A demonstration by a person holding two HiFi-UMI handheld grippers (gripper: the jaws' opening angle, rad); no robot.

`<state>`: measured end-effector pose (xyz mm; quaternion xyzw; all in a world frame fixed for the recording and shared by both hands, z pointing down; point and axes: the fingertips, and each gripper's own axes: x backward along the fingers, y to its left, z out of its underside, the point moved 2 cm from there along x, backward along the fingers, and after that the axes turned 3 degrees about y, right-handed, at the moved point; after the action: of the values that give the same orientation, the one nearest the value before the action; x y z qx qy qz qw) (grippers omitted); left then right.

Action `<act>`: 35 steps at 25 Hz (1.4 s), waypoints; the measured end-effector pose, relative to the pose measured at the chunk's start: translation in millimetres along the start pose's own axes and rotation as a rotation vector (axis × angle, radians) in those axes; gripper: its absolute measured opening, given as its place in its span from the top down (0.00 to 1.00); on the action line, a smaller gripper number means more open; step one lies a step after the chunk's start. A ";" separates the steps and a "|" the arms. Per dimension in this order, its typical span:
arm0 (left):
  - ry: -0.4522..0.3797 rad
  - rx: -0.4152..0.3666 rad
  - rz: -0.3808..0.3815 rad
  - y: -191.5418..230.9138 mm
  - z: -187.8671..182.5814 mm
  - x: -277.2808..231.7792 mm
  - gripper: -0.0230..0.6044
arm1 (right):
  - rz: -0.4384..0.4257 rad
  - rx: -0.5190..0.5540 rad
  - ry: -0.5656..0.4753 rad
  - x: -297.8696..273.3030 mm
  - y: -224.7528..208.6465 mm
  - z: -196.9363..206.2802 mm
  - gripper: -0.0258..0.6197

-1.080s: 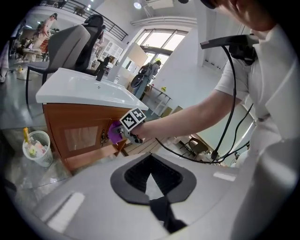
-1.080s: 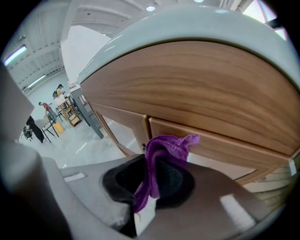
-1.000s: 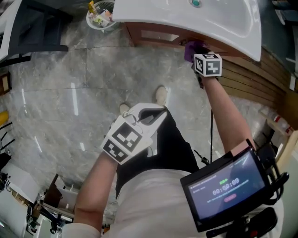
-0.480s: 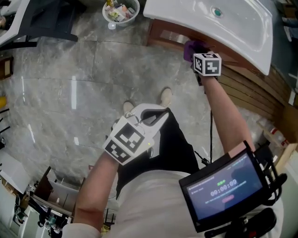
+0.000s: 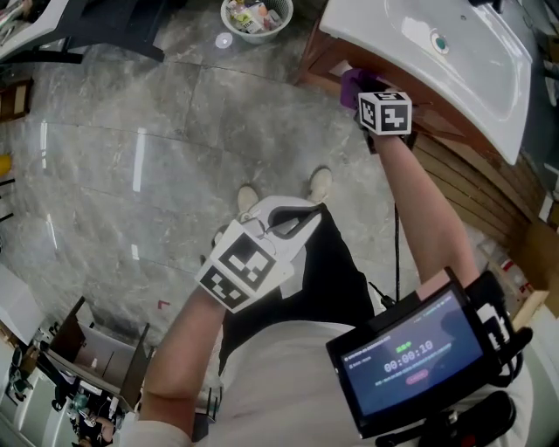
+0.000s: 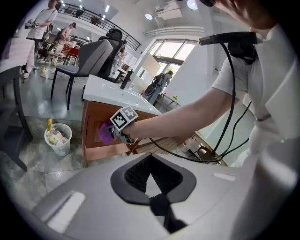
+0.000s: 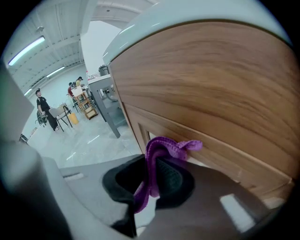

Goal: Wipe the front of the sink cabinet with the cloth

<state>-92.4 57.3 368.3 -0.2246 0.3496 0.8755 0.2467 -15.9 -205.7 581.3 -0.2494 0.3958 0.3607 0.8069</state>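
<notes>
The wooden sink cabinet [image 5: 321, 54] stands under a white basin [image 5: 419, 48] at the top right of the head view. My right gripper [image 5: 362, 94] is shut on a purple cloth [image 5: 351, 84] and holds it against the cabinet front. In the right gripper view the cloth [image 7: 164, 146] is pinched between the dark pads [image 7: 174, 180] and touches the cabinet's [image 7: 211, 98] wood panel. My left gripper [image 5: 293, 218] hangs low in front of the person's body, shut and holding nothing. Its own view shows the cabinet [image 6: 91, 123], the cloth [image 6: 106, 133] and the left gripper [image 6: 152, 174].
A white wastebasket [image 5: 256, 17] with rubbish stands on the marble floor left of the cabinet, also in the left gripper view [image 6: 58, 139]. Wooden slats [image 5: 458, 179] run along the right. A dark chair [image 6: 93, 58] stands behind. The person's shoes [image 5: 320, 183] are near the cabinet.
The right gripper has slid the cloth toward the cabinet's left edge while the head view panned right. The left gripper has stayed where it was.
</notes>
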 end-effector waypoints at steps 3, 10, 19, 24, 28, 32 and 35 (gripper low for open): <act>-0.012 0.018 -0.006 3.2 6.2 9.7 0.95 | -0.024 0.027 -0.007 -10.4 20.8 -12.0 0.87; -0.014 0.028 -0.021 7.1 22.1 28.8 0.95 | -0.043 0.043 -0.021 -21.1 54.1 -33.0 0.87; -0.003 0.023 -0.015 8.9 35.9 44.1 0.95 | -0.104 0.106 -0.028 -21.8 92.3 -41.0 0.87; 0.012 -0.005 0.011 1.2 33.1 40.2 0.95 | -0.117 0.044 -0.042 -2.7 86.9 -20.6 0.87; 0.039 -0.033 0.039 -10.0 29.7 31.4 0.95 | -0.098 -0.026 -0.060 23.3 64.1 5.1 0.87; 0.067 -0.060 0.067 -25.2 23.7 10.5 0.95 | -0.052 -0.081 -0.056 53.1 27.3 43.3 0.87; 0.093 -0.097 0.105 -40.6 15.9 -10.6 0.95 | 0.007 -0.145 -0.055 83.7 -9.8 81.6 0.87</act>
<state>-63.8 91.6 364.3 -0.2583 0.3290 0.8917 0.1727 64.9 -123.5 559.8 -0.2958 0.3473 0.3978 0.7960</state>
